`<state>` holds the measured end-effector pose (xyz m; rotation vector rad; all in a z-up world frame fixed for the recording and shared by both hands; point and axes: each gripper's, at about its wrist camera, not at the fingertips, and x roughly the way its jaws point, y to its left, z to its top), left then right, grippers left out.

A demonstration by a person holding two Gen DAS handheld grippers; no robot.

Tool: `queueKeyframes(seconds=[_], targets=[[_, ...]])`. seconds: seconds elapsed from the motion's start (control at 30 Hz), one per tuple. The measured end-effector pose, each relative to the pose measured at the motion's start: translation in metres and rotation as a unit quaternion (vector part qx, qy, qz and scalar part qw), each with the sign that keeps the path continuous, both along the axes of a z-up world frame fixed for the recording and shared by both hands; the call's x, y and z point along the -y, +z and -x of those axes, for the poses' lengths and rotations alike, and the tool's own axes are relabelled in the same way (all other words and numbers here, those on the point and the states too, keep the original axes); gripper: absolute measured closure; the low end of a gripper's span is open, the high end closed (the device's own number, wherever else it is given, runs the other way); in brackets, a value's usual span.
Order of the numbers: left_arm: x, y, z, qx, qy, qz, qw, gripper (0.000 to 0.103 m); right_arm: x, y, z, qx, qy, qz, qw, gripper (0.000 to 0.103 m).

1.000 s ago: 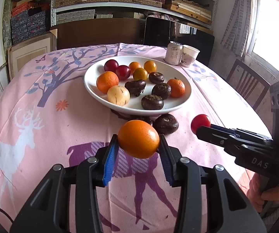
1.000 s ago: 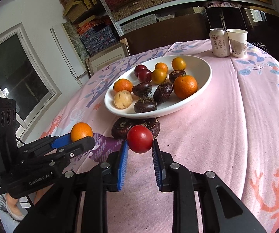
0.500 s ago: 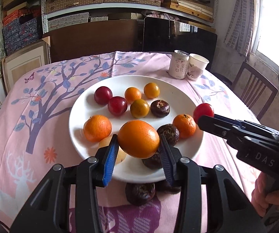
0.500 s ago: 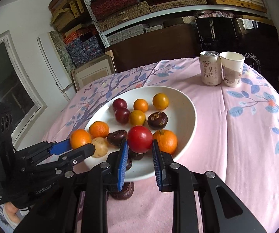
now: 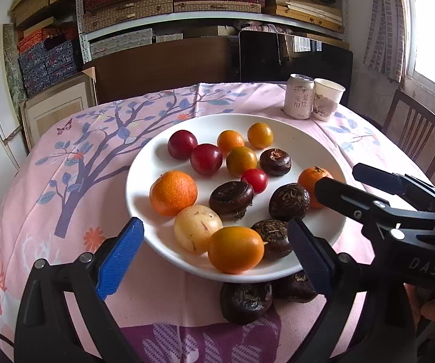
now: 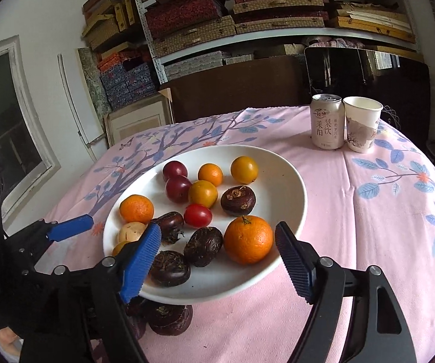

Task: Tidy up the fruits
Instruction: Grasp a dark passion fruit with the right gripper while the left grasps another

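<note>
The left gripper (image 5: 214,242) is opening, its orange (image 5: 235,249) lying free at the plate's (image 5: 302,139) lower rim; the right gripper (image 6: 217,252) is opening too, nothing clasped, its small tomato (image 6: 197,215) set mid-plate. Both are best drawn straight back; two dark fruits (image 5: 246,301) below the rim remain ungathered.

Can (image 6: 327,122): "莱阳 梨饮". Right gripper (image 5: 335,178) body: "DAS".

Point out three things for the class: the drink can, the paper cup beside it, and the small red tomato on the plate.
drink can (image 6: 327,124): right wrist view, middle of its printed side.
paper cup (image 6: 361,128): right wrist view, its side wall.
small red tomato (image 5: 254,180): left wrist view, centre of its skin.
</note>
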<state>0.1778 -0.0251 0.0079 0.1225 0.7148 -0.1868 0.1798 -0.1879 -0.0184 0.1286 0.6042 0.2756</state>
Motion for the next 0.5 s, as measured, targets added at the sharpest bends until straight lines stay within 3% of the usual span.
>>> queueKeyframes(seconds=[0.5], targets=[[-0.038,-0.008,0.032,-0.027,0.056,0.053,0.9967,0.008,0.023,-0.007,0.039,-0.019,-0.04,-0.053,0.998,0.015]])
